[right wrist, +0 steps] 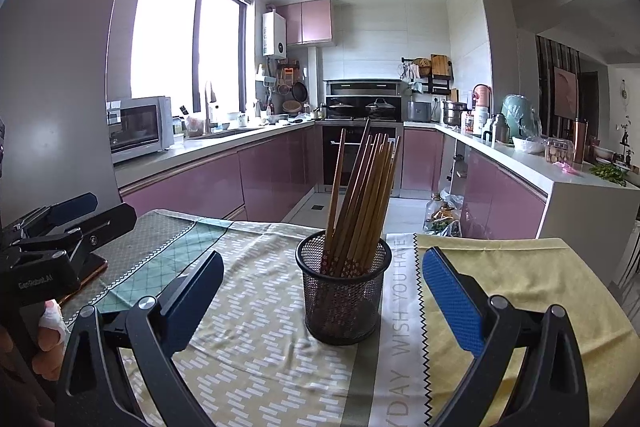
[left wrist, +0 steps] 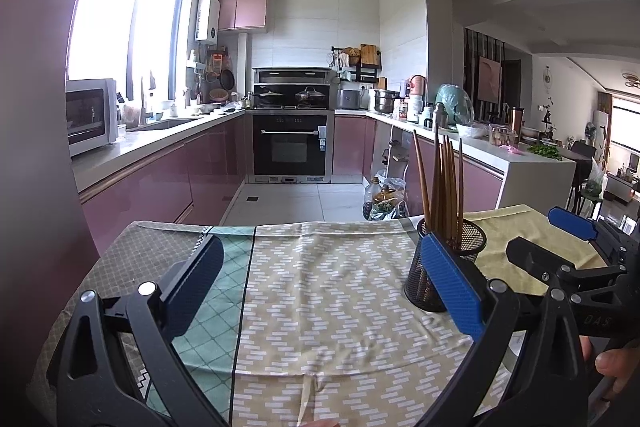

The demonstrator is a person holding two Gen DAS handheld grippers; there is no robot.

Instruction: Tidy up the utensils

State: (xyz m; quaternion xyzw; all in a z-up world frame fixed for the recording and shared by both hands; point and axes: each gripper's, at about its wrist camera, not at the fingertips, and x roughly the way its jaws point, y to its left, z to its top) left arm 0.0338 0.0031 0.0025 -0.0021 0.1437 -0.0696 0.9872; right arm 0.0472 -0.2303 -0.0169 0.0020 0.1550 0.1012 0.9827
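A black mesh cup (right wrist: 343,303) stands on the table and holds several brown wooden chopsticks (right wrist: 360,195) upright, leaning right. My right gripper (right wrist: 323,258) is open, and the cup stands centred just ahead of its blue pads, untouched. In the left wrist view the same cup (left wrist: 416,267) shows partly behind the right finger, with the chopsticks (left wrist: 440,183) rising above it. My left gripper (left wrist: 320,243) is open and empty over the patterned cloth, left of the cup. Each gripper shows in the other's view: right gripper (left wrist: 548,239), left gripper (right wrist: 100,211), both open.
A beige brick-pattern cloth (left wrist: 328,291) and a yellow cloth (right wrist: 520,279) cover the table. Beyond its far edge are the kitchen floor, bottles and bags (left wrist: 384,203) and pink cabinets. A flat brown item (right wrist: 90,269) lies under the left gripper. A hand (left wrist: 612,363) holds the right gripper.
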